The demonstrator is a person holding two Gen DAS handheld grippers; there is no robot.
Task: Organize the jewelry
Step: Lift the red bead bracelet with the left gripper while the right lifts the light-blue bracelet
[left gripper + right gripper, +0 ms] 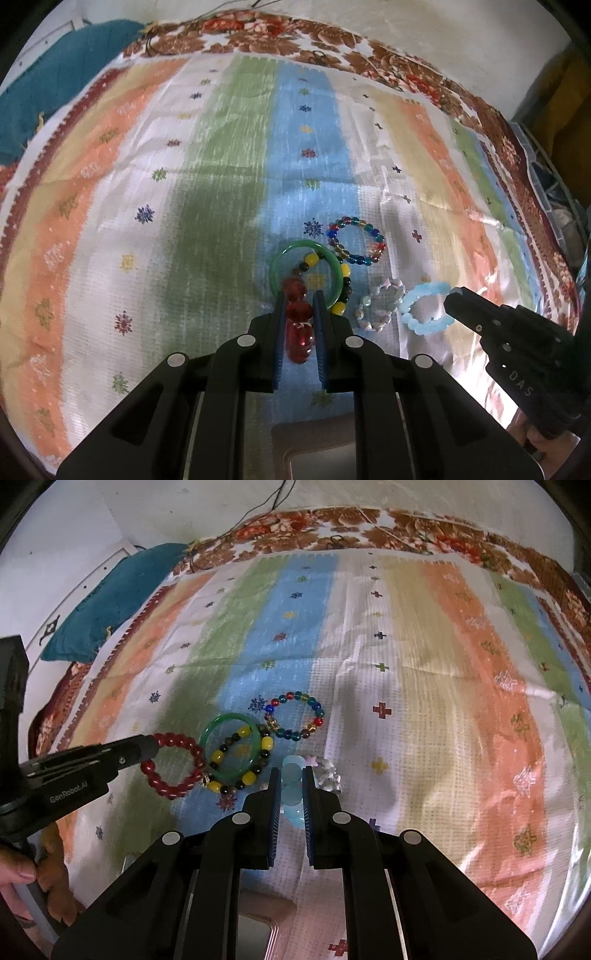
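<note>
My left gripper (301, 295) is shut on a red bead bracelet (299, 321), whose beads run up between its fingers. In the right wrist view that red bracelet (173, 794) hangs as a ring from the left gripper (153, 744). My right gripper (290, 771) is shut on a light blue bracelet (291, 794); the left wrist view shows that blue bracelet (424, 288) at the right gripper's tip (454, 295). On the cloth lie a green bangle (273, 273), a yellow-and-black bead bracelet (345, 271) across it, a multicoloured bead bracelet (380, 245) and a pale bead bracelet (364, 301).
A striped cloth (147, 221) covers the surface, over a floral blanket (369, 48). A teal cushion (99, 605) lies at the far left. A pinkish case with a shiny inside (258, 930) sits at the near edge. A person's hand (14, 871) grips the left handle.
</note>
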